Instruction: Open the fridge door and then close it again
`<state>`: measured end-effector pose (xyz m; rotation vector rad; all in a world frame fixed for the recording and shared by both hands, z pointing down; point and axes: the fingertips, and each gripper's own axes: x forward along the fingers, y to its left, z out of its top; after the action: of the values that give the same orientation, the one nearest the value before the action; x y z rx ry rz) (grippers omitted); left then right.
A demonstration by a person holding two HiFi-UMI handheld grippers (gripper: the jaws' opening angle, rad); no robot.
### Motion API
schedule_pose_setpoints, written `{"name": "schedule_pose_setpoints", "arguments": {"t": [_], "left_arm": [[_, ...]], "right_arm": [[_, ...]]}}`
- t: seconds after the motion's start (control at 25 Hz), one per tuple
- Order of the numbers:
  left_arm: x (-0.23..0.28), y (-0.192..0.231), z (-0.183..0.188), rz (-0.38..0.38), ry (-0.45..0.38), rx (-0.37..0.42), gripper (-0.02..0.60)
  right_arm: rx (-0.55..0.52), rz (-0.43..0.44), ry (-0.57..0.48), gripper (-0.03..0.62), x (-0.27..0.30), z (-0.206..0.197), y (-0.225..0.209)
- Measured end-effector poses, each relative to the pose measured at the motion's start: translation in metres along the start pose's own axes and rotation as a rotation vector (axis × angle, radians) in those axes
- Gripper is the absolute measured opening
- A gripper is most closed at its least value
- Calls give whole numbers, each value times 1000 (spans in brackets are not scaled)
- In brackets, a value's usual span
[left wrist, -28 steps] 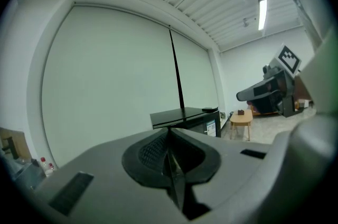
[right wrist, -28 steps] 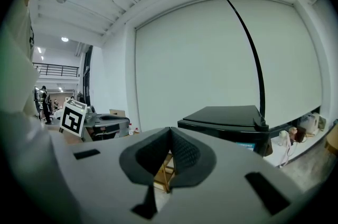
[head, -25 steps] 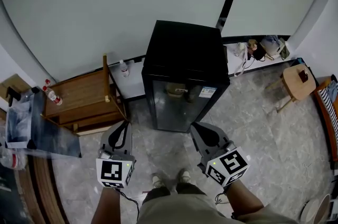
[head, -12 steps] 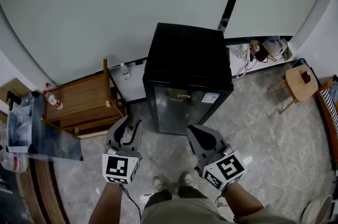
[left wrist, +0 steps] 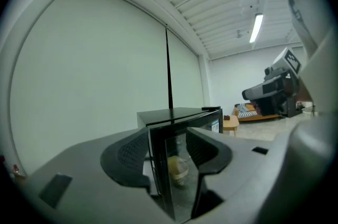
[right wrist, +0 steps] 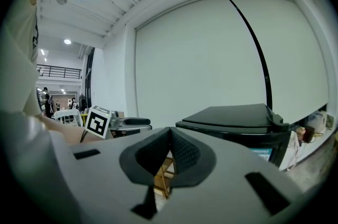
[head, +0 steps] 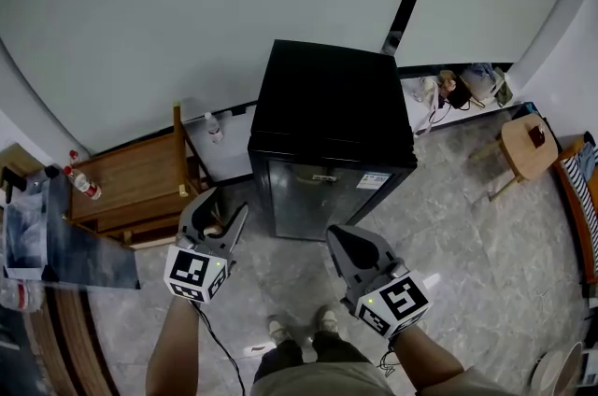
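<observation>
Since a second ago the left gripper [head: 222, 207] has moved forward toward the front left corner of the fridge [head: 327, 100], and its fingers have just been opening. They now stand spread with nothing pinched. In the left gripper view the left edge of the door [left wrist: 158, 165] lines up in the gap between them, apparently still short of contact. The right gripper [head: 334, 233] has also edged forward; its fingers are pressed together and empty, low in front of the door's right half. Beyond both, the fridge stands on the floor [head: 467, 226] against the wall, its glass door [head: 322, 198] shut, with something pale showing inside. A wooden rack [head: 140, 184] sits just beside it on the left. No handle is visible, so the step in hand looks like taking that left edge. To do it well, keep the gripper level, slide the spread fingers astride the edge and close firmly before pulling. Then draw the door along an arc, not straight back, with the right gripper clear of the swing.
</observation>
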<state>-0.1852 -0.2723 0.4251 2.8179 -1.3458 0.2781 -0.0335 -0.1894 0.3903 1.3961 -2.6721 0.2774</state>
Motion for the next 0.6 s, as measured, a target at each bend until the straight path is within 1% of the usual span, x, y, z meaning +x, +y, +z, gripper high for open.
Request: {"name": "schedule_pose_setpoints", "arguments": {"t": [0.04, 0.12, 0.28, 0.48, 0.6], "left_arm": [[5, 3, -5, -19, -2, 4, 211], [14, 9, -15, -47, 0, 6, 218], [32, 23, -35, -64, 14, 9, 219], [55, 25, -59, -118, 61, 60, 222], [71, 26, -82, -141, 90, 43, 222]], "right_arm": [[2, -2, 4, -3, 3, -2, -2], [8, -5, 11, -3, 8, -8, -4], [14, -11, 31, -3, 19, -19, -8], [34, -11, 59, -3, 34, -34, -15], [41, -13, 72, -3, 43, -44, -19]]}}
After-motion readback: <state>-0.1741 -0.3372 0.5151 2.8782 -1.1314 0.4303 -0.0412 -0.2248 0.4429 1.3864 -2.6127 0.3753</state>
